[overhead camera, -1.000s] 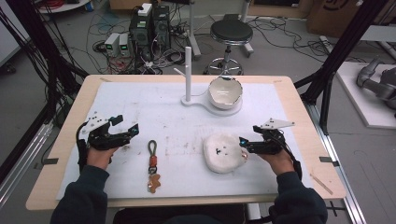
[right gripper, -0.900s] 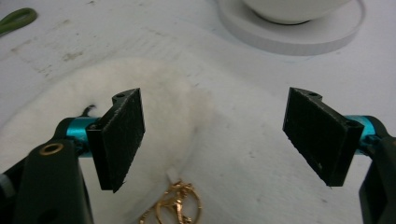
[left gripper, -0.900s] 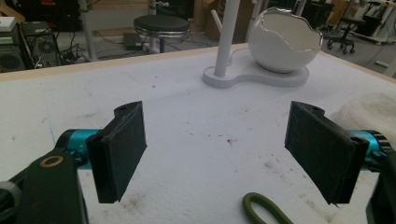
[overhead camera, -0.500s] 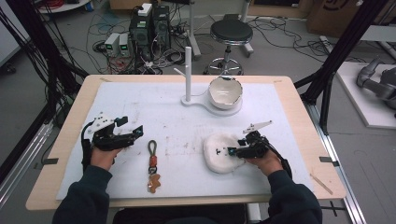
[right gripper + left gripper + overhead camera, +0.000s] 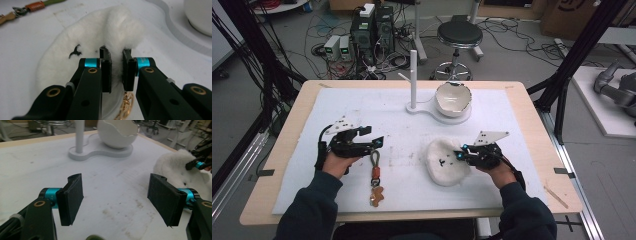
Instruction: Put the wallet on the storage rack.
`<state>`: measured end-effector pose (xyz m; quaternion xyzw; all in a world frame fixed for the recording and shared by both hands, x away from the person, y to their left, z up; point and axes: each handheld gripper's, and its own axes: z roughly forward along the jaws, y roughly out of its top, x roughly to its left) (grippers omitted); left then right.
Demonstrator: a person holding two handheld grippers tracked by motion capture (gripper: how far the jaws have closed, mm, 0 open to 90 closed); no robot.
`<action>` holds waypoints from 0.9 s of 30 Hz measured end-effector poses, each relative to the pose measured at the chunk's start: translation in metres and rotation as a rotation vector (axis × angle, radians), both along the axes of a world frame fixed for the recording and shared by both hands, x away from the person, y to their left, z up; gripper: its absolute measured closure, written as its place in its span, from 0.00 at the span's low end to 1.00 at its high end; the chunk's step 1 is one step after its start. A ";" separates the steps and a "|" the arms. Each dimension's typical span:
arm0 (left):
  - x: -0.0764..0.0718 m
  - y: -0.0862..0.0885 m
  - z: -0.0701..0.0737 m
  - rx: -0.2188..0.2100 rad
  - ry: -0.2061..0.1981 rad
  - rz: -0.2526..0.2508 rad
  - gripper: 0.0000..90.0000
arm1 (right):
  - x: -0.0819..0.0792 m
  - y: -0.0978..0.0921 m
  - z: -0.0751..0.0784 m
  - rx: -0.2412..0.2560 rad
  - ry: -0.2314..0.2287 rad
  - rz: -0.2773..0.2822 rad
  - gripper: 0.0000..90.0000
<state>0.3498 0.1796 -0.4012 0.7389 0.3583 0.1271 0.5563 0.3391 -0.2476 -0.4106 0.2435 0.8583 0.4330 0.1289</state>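
The right tongs (image 5: 460,155) pinched the edge of the fluffy white toy (image 5: 443,161), which lay on the surface (image 5: 512,125) near the person. The right gripper view showed a gold chain (image 5: 126,103) hanging under the toy. The left tongs (image 5: 377,142) were wide open and held nothing, just above the keychain (image 5: 375,177).

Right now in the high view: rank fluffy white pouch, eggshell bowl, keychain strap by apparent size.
1. fluffy white pouch, largest.
2. eggshell bowl, smaller, though farther from the camera, so the gap is unsure.
3. keychain strap, long but thin, smallest.
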 end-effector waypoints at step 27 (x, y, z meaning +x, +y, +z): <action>0.025 -0.104 0.004 0.098 0.012 -0.325 0.90 | 0.011 0.018 0.011 0.038 -0.001 -0.038 0.53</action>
